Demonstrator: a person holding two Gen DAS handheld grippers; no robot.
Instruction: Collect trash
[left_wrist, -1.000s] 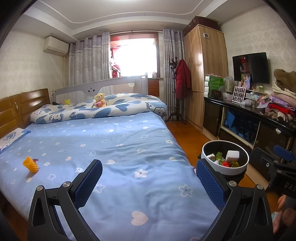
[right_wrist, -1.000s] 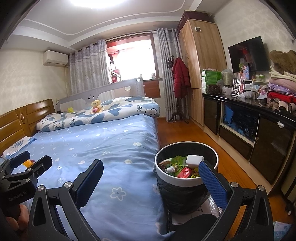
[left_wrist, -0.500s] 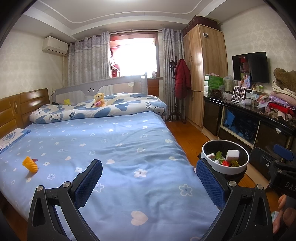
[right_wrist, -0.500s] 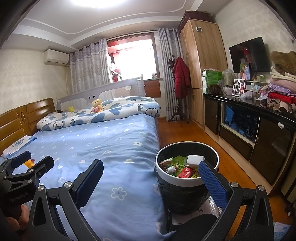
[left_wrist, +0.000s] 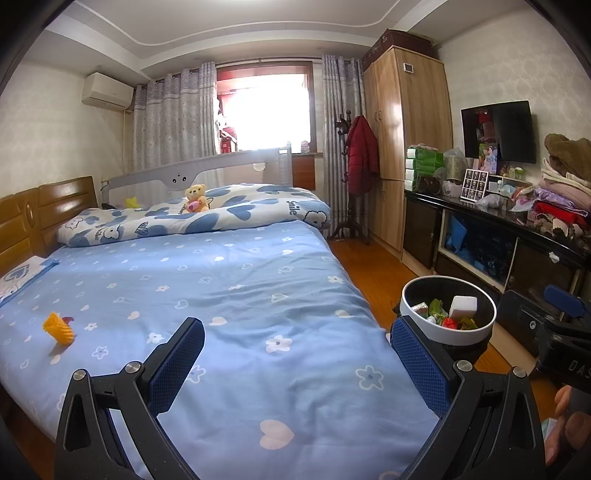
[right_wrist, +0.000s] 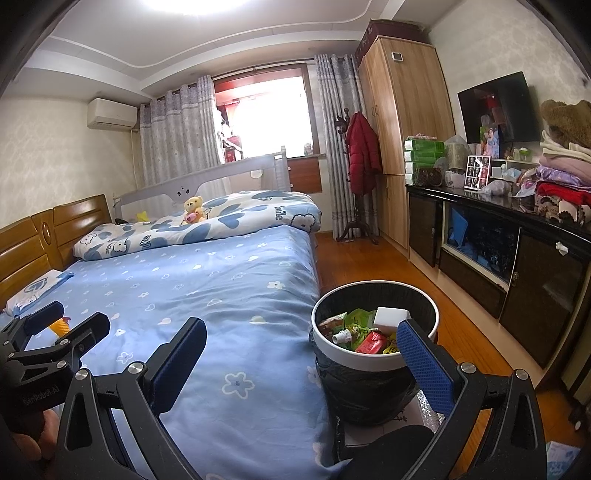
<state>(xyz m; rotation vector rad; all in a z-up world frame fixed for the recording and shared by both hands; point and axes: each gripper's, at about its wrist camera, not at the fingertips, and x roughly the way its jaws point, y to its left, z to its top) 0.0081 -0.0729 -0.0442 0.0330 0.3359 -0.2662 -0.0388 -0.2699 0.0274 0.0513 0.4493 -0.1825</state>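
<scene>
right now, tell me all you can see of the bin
The bin is round with a white rim and a black liner bag bulging below it. It stands upright on the wood floor beside the bed's foot corner, open, no lid. Inside lie a white block, a red carton, green wrappers and a small white bottle.

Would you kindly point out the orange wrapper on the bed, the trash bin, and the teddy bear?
orange wrapper (left_wrist: 59, 328), left wrist view, middle of its crinkled body.
trash bin (right_wrist: 373, 362), right wrist view, white rim's front.
teddy bear (left_wrist: 196, 197), left wrist view, its chest.
</scene>
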